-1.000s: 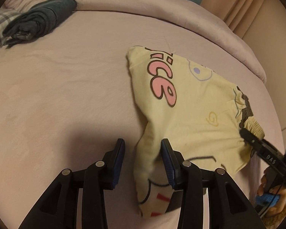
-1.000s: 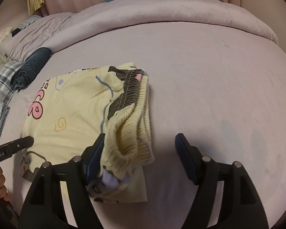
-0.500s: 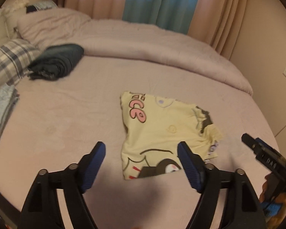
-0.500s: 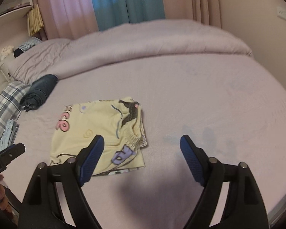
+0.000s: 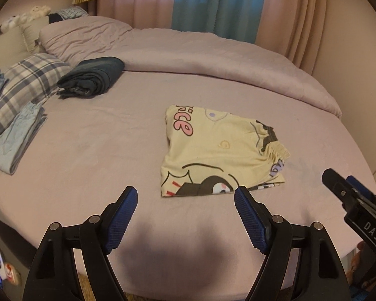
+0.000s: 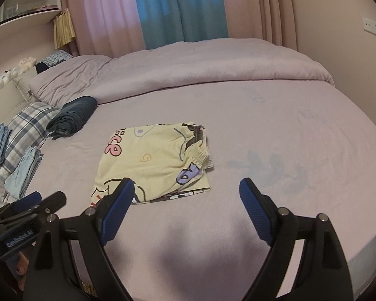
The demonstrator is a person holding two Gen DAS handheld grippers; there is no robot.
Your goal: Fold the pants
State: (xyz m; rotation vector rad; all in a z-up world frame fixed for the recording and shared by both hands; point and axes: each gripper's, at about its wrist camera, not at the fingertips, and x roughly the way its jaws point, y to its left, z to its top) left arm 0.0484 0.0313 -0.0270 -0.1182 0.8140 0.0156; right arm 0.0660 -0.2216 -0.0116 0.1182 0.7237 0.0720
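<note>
The yellow cartoon-print pants (image 5: 218, 150) lie folded into a rough square on the lilac bed, waistband at the right; they also show in the right wrist view (image 6: 153, 160). My left gripper (image 5: 185, 195) is open and empty, held back above the bed's near edge, short of the pants. My right gripper (image 6: 186, 188) is open and empty, also pulled back, to the right of the pants' near edge. The right gripper shows at the right of the left wrist view (image 5: 351, 198), and the left gripper at the lower left of the right wrist view (image 6: 30, 208).
A folded dark garment (image 5: 92, 77) lies at the back left. A plaid pillow (image 5: 27, 80) and folded light blue clothes (image 5: 15, 140) sit at the left edge. A rolled duvet (image 5: 213, 55) lines the back, with curtains (image 5: 213, 2) behind it.
Both grippers let go of the pants, opened wide, and pulled back and up from the bed. The pants now lie folded flat on the sheet.
</note>
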